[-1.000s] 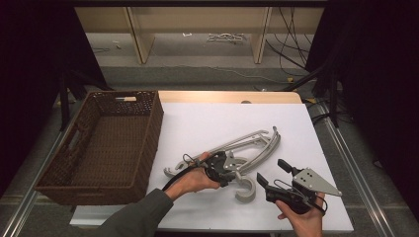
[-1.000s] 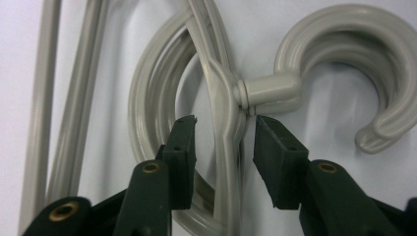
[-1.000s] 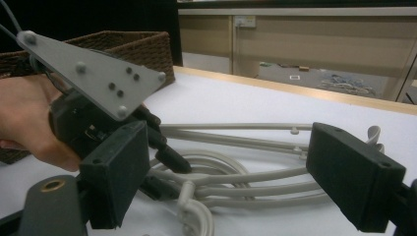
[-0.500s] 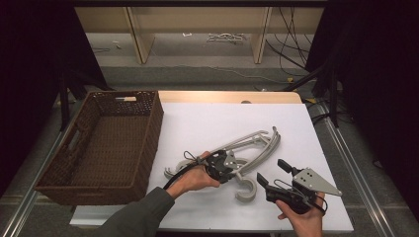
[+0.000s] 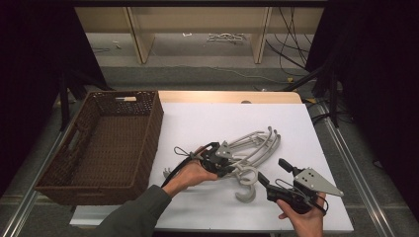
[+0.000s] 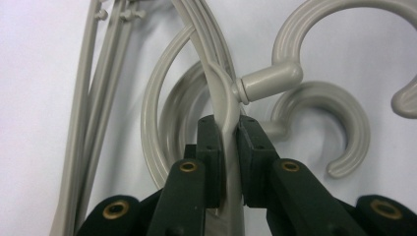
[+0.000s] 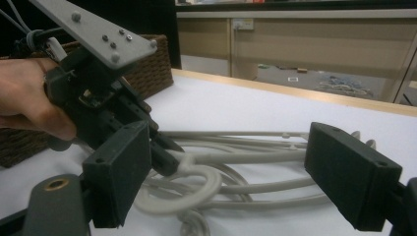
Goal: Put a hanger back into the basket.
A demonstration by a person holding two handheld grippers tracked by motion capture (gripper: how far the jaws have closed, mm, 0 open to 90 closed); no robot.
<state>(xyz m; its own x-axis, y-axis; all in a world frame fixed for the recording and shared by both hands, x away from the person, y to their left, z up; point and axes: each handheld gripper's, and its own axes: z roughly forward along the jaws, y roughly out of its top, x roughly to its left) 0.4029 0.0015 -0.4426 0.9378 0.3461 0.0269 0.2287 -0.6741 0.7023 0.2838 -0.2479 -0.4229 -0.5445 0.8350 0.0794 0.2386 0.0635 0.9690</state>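
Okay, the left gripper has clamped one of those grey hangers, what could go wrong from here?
1. The left gripper pinches only a thin rib of the top hanger near its neck, so the hanger may twist or slip when lifted.
2. The hangers lie stacked and overlapping, and their hooks could snag and drag a second one along.
3. The right gripper waits open close by the pile, so a swinging hanger might hit it on the way to the wicker basket.

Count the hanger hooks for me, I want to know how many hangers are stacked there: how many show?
3 hooks, going by the left gripper view: one at top right, one below it, one tip at the right edge. Stacked hangers may hide more.
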